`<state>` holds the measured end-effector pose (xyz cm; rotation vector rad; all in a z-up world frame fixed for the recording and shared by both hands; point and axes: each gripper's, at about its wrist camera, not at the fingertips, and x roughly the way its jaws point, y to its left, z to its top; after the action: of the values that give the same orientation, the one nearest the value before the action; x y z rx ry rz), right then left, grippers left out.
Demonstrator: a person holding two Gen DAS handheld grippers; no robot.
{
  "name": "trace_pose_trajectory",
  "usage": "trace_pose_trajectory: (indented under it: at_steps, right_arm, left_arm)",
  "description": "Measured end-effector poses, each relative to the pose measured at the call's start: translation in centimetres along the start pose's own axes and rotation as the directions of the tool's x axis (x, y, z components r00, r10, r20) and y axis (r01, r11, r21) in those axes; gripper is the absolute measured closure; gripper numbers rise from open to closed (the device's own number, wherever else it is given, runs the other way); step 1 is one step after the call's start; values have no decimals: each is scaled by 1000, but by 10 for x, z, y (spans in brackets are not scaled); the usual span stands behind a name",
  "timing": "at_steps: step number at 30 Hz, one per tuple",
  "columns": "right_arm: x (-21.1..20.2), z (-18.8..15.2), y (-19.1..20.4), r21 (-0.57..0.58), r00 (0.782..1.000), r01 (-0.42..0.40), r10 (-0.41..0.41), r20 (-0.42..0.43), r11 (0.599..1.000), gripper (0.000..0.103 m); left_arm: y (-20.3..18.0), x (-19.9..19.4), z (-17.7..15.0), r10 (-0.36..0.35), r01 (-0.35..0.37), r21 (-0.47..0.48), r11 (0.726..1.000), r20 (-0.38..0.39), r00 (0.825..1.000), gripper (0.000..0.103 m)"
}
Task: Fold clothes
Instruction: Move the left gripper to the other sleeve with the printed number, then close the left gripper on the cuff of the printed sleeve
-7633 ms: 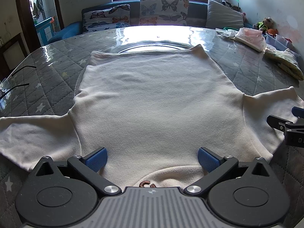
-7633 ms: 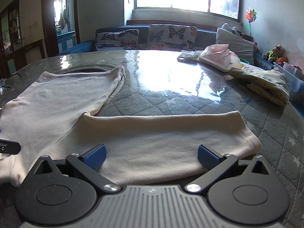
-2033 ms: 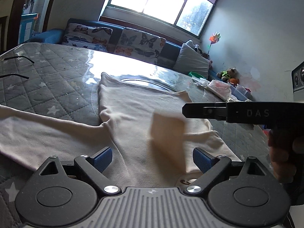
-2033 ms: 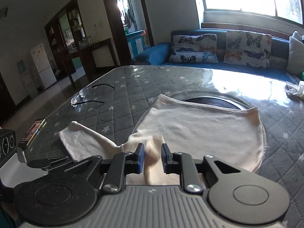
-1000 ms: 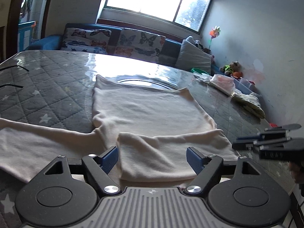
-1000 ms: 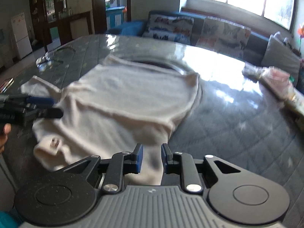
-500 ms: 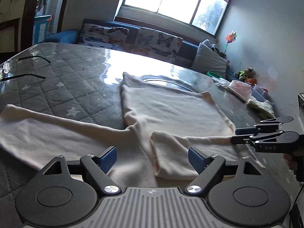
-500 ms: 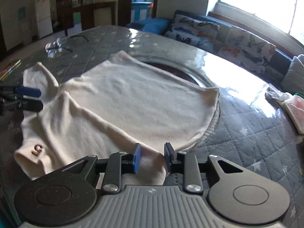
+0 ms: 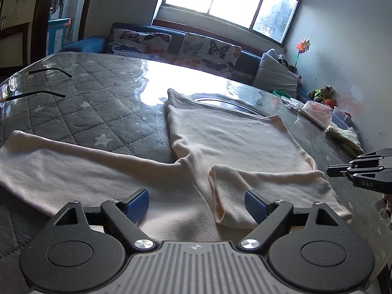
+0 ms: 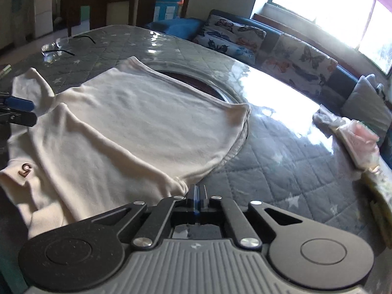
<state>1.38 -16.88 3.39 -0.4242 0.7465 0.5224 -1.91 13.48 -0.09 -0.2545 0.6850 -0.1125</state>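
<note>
A cream long-sleeved top (image 9: pixel 227 142) lies flat on the grey quilted table (image 9: pixel 93 107). Its right sleeve (image 9: pixel 264 183) is folded across the chest; its left sleeve (image 9: pixel 61 161) lies stretched out to the left. My left gripper (image 9: pixel 196 202) is open and empty, low over the collar end of the top. My right gripper (image 10: pixel 199 192) is shut with nothing between its pads, just off the top's (image 10: pixel 137 127) right shoulder edge. It also shows at the right of the left wrist view (image 9: pixel 362 169). A small brown tag (image 10: pixel 25 169) marks the collar.
A pair of glasses (image 9: pixel 14 85) lies at the table's left. Folded cloths and a bag (image 9: pixel 316 112) sit at the far right edge, also in the right wrist view (image 10: pixel 362 137). A sofa with butterfly cushions (image 9: pixel 176 46) stands behind the table.
My right gripper has let go of the folded sleeve, drawn back to the right off the top, and closed its jaws on nothing. My left gripper has shifted slightly left and stays open.
</note>
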Motion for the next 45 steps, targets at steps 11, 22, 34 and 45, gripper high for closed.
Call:
trace_pose_trajectory:
  at_steps: [11,22,34,45]
  right_arm:
    - [5,13,32,8,989,-133,133,61,991,97]
    - [-3,2,33,54,991,-130,128,48,990,71]
    - [-31,-25,46,53,989,-139,136,51,989,58]
    - [-38,-16,62,14,990,-123,122,74,992,51]
  left_arm:
    - [-35,-11,19,-85,81,64,995,63,994,32]
    - [-52,33,23,-134,135,52,990,-13,991,48]
    - [-47,6,5,-128,125,114,986,14,992,47]
    - [-33,-17,-10,-33,29,116,993,31,999,44]
